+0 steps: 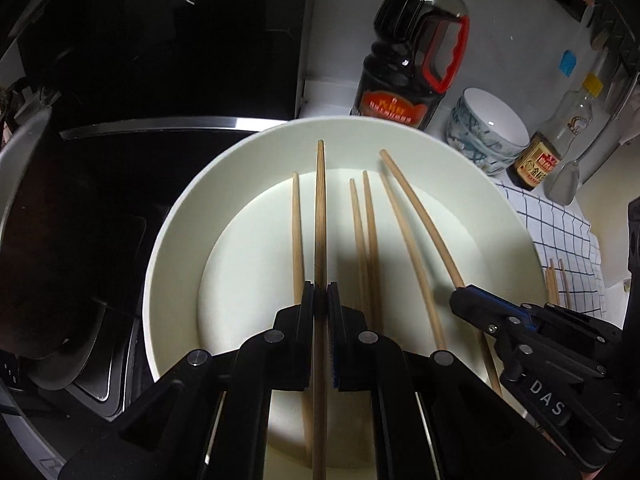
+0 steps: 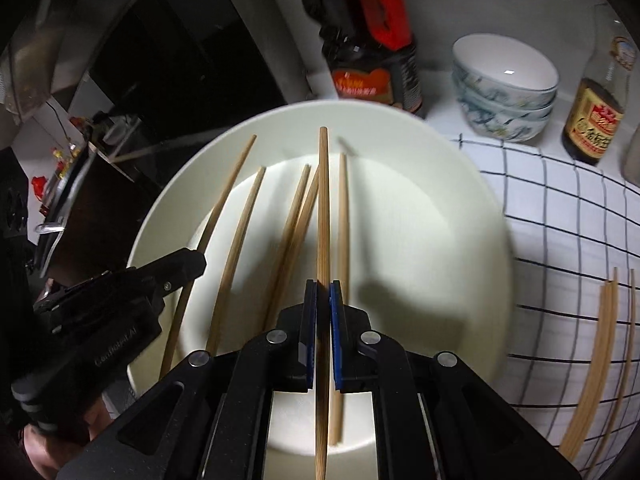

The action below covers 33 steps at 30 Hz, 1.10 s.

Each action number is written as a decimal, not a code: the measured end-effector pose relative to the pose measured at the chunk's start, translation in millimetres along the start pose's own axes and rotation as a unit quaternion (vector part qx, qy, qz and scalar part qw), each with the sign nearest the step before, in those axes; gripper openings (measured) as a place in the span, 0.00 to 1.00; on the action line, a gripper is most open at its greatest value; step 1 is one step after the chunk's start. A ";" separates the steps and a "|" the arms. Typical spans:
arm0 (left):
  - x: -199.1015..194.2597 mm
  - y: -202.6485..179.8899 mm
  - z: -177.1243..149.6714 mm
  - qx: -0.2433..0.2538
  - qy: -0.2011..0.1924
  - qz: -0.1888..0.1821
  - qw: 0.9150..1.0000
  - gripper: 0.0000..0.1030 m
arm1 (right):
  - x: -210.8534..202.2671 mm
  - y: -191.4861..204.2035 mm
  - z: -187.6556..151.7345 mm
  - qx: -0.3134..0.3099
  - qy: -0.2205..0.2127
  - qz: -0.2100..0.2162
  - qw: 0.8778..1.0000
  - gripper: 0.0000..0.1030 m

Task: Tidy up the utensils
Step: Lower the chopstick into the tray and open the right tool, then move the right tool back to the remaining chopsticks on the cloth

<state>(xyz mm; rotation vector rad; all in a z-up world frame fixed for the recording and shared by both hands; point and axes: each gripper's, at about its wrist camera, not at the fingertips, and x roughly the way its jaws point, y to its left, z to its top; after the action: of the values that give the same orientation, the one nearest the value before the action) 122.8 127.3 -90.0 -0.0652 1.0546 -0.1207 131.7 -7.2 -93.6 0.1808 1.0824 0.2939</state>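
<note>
Chopsticks: slender light-brown wooden chopsticks [image 1: 370, 236] lie lengthwise across a wide, shallow cream-white round plate [image 1: 472, 184]; a few more [image 2: 600, 364] rest on the white cloth with a black grid [image 2: 560, 248], right of the right claw and off the plate.
Left claw: the black two-finger left gripper [image 1: 321, 300] is clamped on one wooden chopstick [image 1: 320, 216], which runs straight ahead between its blue-padded fingers, over the plate.
Right claw: the black two-finger right gripper [image 2: 323, 300] pinches another wooden chopstick [image 2: 323, 208] the same way, its tip pointing forward over the plate's far rim.
Side by side: from the left wrist view the right claw sits just to the right, closed around its stick; from the right wrist view the left claw sits to the left.
Loose sticks: four lie on the plate between and beside the two claws.
Beyond the plate: a large dark soy-sauce bottle with a red handle [image 1: 412, 64] stands ahead; a stack of white bowls with blue-green pattern [image 1: 488, 132] and a smaller clear glass sauce bottle with a yellow cap [image 1: 556, 140] stand ahead to the right.
Left of the left claw: a dark glossy cooktop [image 1: 160, 60].
</note>
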 end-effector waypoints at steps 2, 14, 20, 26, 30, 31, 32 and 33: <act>9.0 1.9 -0.9 0.003 0.012 -0.003 1.000 0.07 | 9.4 2.5 1.3 0.003 0.012 -0.008 1.000 0.06; 25.0 12.0 -4.8 0.007 0.037 0.009 0.999 0.32 | 23.0 6.1 -1.0 0.003 0.031 -0.034 0.999 0.11; 7.8 16.5 0.9 -0.002 0.012 0.018 1.000 0.53 | 7.3 2.9 -2.8 0.002 0.013 -0.046 0.999 0.18; -8.3 18.9 -2.0 -0.006 -0.005 0.024 1.000 0.67 | -11.3 -1.2 -9.1 0.008 -0.003 -0.052 0.999 0.26; -17.0 15.5 -7.5 0.000 -0.010 0.022 1.000 0.69 | -25.3 -3.0 -14.6 0.010 -0.018 -0.056 0.998 0.26; -19.8 14.8 -9.4 0.001 -0.011 0.021 1.000 0.70 | -28.4 -3.1 -15.3 0.010 -0.021 -0.057 0.998 0.28; -23.0 13.3 -11.2 0.003 -0.012 0.021 1.000 0.71 | -29.9 -2.8 -15.7 0.011 -0.023 -0.058 0.998 0.29; -26.1 12.5 -13.1 0.004 -0.014 0.021 1.000 0.71 | -32.4 -2.8 -17.0 0.011 -0.026 -0.058 0.998 0.31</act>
<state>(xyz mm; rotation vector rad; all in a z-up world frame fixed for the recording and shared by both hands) 99.5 143.2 -75.4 -0.0380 1.0272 -0.0864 102.8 -20.2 -75.0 0.1429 1.0410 0.1728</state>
